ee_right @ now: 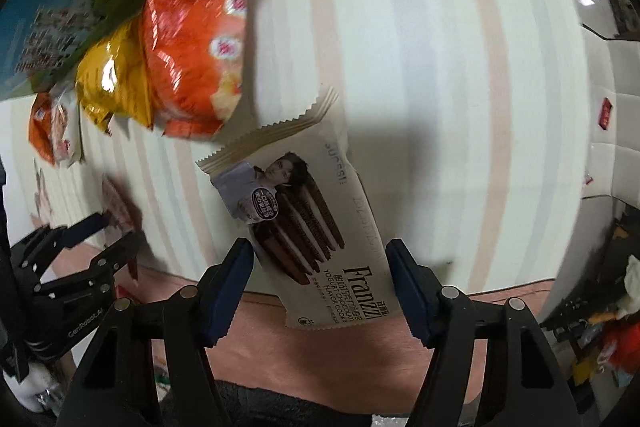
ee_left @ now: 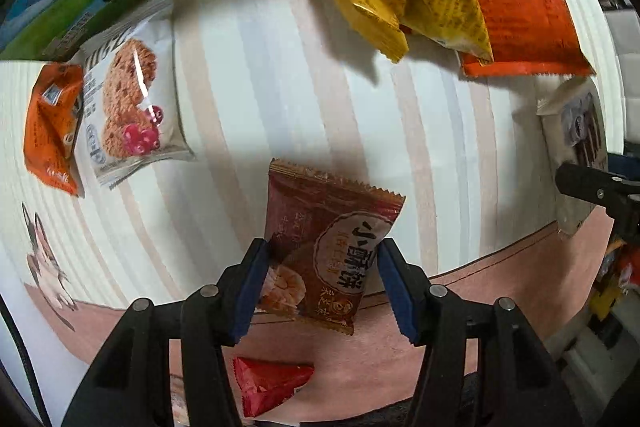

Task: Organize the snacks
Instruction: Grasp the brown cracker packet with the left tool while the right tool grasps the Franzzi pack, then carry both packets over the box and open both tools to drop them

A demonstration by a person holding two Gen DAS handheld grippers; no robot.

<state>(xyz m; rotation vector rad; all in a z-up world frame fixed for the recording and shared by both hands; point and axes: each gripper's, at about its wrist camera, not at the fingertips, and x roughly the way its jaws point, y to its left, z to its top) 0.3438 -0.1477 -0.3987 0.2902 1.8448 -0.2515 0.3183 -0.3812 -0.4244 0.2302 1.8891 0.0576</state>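
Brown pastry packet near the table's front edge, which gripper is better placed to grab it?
Left. The left gripper already straddles the brown pastry packet, both pads at its sides. The right gripper brackets the Franzzi cookie packet instead.

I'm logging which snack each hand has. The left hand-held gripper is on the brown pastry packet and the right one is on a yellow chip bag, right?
Not quite. The left hand-held gripper does straddle the brown pastry packet, but the right hand-held gripper straddles the white Franzzi cookie packet, as the right wrist view shows. The yellow chip bag lies untouched.
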